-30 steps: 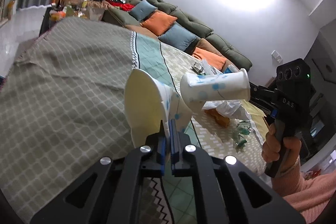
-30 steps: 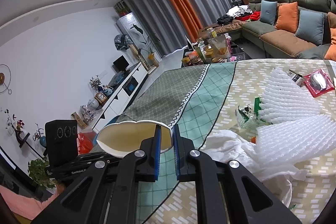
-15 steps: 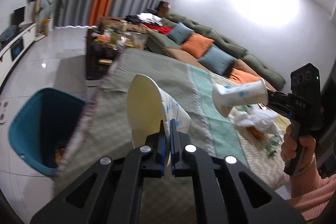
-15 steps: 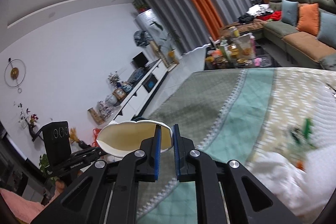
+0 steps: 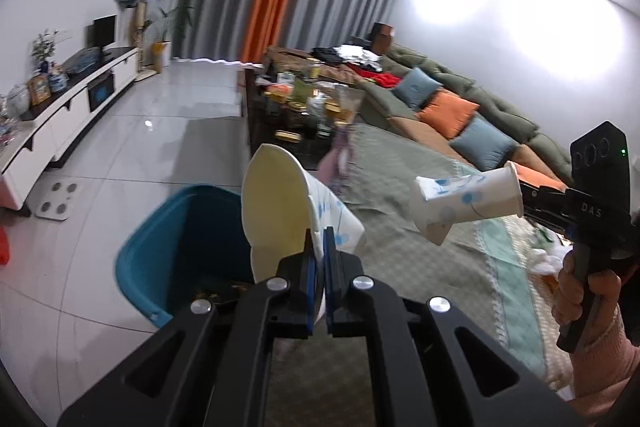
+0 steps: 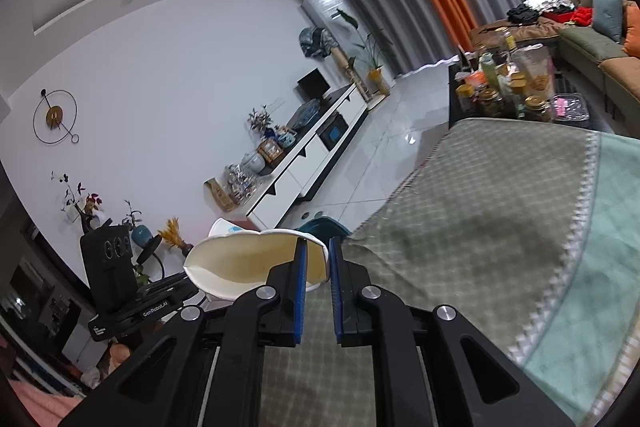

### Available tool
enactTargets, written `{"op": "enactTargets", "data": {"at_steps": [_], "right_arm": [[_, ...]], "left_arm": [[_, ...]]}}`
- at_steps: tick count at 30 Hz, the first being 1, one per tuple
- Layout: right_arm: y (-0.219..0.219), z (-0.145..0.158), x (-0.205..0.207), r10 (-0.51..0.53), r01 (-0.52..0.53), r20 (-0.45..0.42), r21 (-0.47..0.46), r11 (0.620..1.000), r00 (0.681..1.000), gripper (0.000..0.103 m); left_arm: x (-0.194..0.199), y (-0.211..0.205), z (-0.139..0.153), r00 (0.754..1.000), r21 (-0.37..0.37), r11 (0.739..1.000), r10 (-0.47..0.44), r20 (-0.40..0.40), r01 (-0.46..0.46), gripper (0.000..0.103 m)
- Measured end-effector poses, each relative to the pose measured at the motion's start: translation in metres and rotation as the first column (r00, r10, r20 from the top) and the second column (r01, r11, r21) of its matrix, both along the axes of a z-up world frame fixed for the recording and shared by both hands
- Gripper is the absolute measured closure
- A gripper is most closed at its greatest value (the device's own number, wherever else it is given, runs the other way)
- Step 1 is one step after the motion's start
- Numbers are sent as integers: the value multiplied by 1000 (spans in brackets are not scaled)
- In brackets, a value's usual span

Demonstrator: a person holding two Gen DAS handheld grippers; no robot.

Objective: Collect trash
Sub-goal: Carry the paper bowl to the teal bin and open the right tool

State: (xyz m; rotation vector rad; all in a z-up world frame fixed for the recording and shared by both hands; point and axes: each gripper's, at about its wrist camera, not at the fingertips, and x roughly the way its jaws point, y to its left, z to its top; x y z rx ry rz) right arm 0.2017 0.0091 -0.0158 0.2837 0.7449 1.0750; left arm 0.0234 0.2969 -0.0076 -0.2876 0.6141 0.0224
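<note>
On right hand-held gripper (image 5: 528, 201), "DAS" lettering, squashed paper cup (image 5: 468, 205) pinched

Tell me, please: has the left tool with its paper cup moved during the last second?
Yes. The left tool swung its paper cup away from the tablecloth, leftward, and now holds it beside the blue trash bin.

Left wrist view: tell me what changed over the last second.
Both hand-held grippers swung from over the table toward the teal bin, now below the left hand-held gripper. Unchanged: left grips its paper cup, right hand-held gripper its cup.
</note>
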Motion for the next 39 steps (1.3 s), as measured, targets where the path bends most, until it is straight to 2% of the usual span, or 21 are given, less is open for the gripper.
{"op": "enactTargets", "data": {"at_steps": [8,18,27,32,35,37,39], "right_arm": [[56,-9,10,52,-52,-11,-44,998,999,92],[119,-37,20,60,-67,-50,-164,984,997,92],[152,-55,23,61,-80,-74,-279,957,995,92],[158,-60,23,56,-81,-91,-302,950,994,88],[159,-61,22,57,-84,-97,-307,948,994,83],[157,-60,21,59,-85,-95,-302,949,994,78],[156,-58,20,62,-88,-94,-295,951,994,77]], "left_arm": [[11,35,-18,994,5,996,90,-67,-89,97],[30,58,-53,978,-21,991,129,-161,-134,97],[40,72,-71,963,-36,985,154,-219,-166,97],[44,83,-80,953,-62,980,168,-251,-189,97],[44,86,-84,950,-73,977,177,-256,-202,89],[43,87,-83,949,-76,974,191,-251,-216,78],[40,87,-81,951,-79,972,195,-238,-219,72]]}}
